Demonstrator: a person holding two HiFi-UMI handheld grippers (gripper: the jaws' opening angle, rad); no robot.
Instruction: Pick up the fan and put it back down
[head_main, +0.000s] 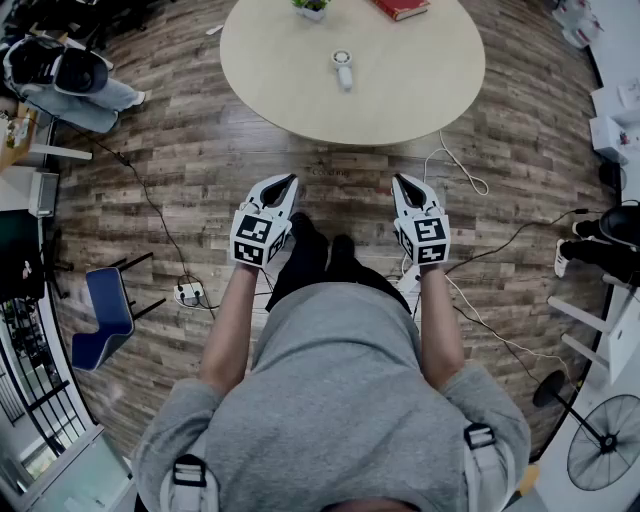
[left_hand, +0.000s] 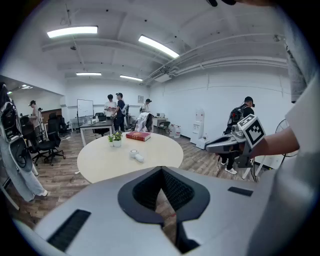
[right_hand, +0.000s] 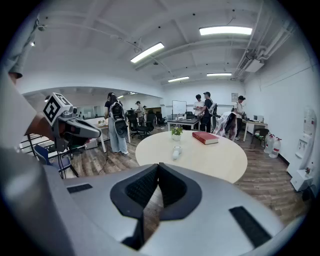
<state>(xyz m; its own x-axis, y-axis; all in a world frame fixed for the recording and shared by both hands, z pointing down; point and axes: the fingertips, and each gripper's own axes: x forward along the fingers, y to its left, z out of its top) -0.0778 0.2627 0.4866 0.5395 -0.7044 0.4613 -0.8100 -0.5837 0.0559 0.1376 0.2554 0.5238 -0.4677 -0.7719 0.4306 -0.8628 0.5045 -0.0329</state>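
A small white hand-held fan (head_main: 343, 68) lies flat near the middle of a round beige table (head_main: 420, 90). The same fan (left_hand: 136, 155) shows far ahead in the left gripper view, and again as the fan (right_hand: 176, 152) in the right gripper view. Both grippers hang over the wooden floor, well short of the table's near edge. My left gripper (head_main: 289, 181) has its jaws together with nothing between them. My right gripper (head_main: 400, 181) is likewise shut and empty. They sit side by side at about the same height, both pointing toward the table.
A red book (head_main: 400, 8) and a small potted plant (head_main: 312, 7) sit at the table's far side. Cables and a power strip (head_main: 188, 293) lie on the floor. A blue chair (head_main: 105, 315) stands left, a pedestal fan (head_main: 602, 452) at lower right. Several people stand beyond the table.
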